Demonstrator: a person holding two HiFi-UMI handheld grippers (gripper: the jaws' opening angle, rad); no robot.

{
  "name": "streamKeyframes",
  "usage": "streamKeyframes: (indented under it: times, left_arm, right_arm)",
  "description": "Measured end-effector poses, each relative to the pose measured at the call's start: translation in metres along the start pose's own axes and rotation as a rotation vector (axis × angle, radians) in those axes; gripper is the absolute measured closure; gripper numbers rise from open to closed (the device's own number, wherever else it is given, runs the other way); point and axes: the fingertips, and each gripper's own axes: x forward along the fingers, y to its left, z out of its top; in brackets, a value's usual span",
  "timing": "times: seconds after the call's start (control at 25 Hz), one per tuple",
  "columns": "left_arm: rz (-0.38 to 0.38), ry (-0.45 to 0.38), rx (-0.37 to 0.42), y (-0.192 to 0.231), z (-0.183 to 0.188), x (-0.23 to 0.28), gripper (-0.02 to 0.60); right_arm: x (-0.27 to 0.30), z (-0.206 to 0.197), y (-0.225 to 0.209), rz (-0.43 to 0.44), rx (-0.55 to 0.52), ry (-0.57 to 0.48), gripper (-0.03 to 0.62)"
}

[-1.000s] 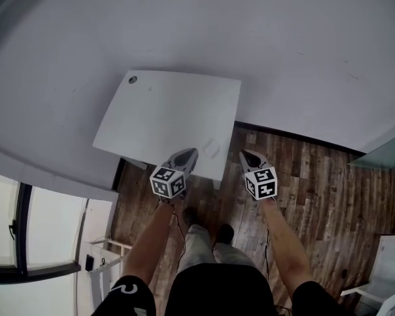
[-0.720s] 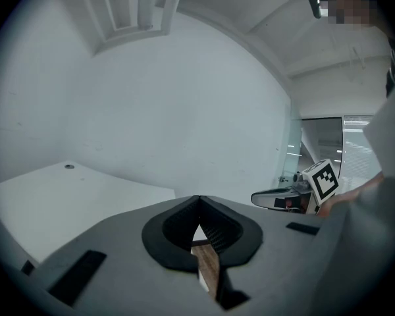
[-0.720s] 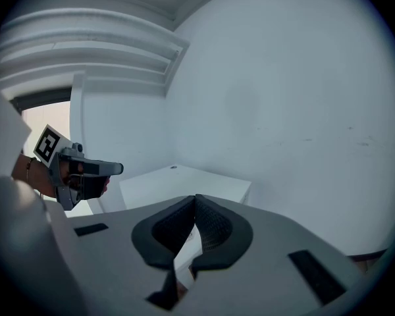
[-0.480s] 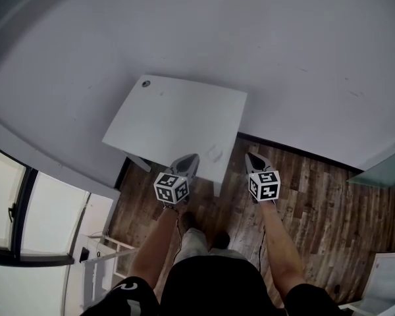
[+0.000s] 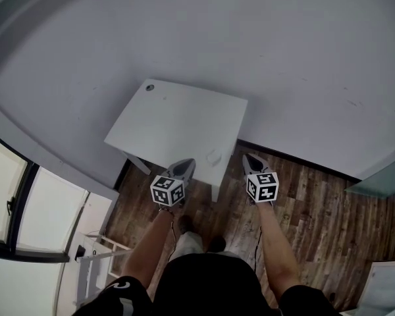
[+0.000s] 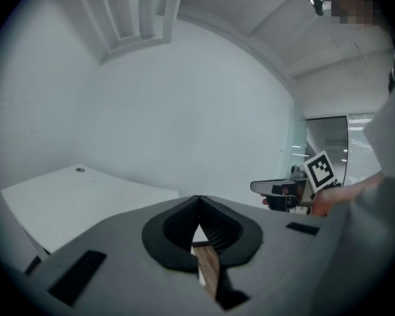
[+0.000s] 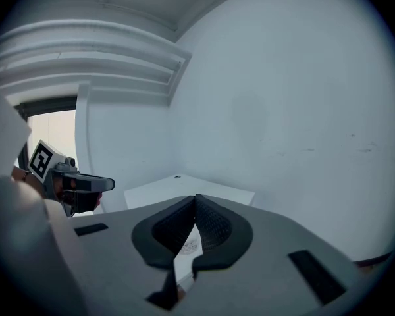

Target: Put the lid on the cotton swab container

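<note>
A small clear round item [image 5: 214,157], either the cotton swab container or its lid, lies near the front right corner of the white table [image 5: 171,127]. I cannot tell which of the two it is. My left gripper [image 5: 184,168] hovers at the table's near edge, just left of that item, shut and empty [image 6: 198,200]. My right gripper [image 5: 251,161] hangs over the floor to the right of the table, shut with nothing held [image 7: 196,198]. Through the gap below its jaws a round printed piece [image 7: 189,245] shows on the tabletop.
A white wall [image 5: 250,58] stands behind the table, and a cable hole [image 5: 149,87] sits at the table's far corner. Dark wood floor [image 5: 316,203] lies below and to the right. Windows [image 5: 20,203] and a white rack [image 5: 95,268] are at lower left.
The head view has shifted a little, so the table and both grippers sit slightly lower and further right in the picture. Both grippers stay shut in front of the table's near edge.
</note>
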Motion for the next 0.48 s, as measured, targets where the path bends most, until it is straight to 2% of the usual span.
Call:
streamKeyframes:
  times: [0.48]
  left_arm:
    - [-0.022, 0.007, -0.022, -0.008, -0.004, 0.006, 0.557]
  right_arm:
    - [-0.002, -0.013, 0.006, 0.031, -0.011, 0.028, 0.582]
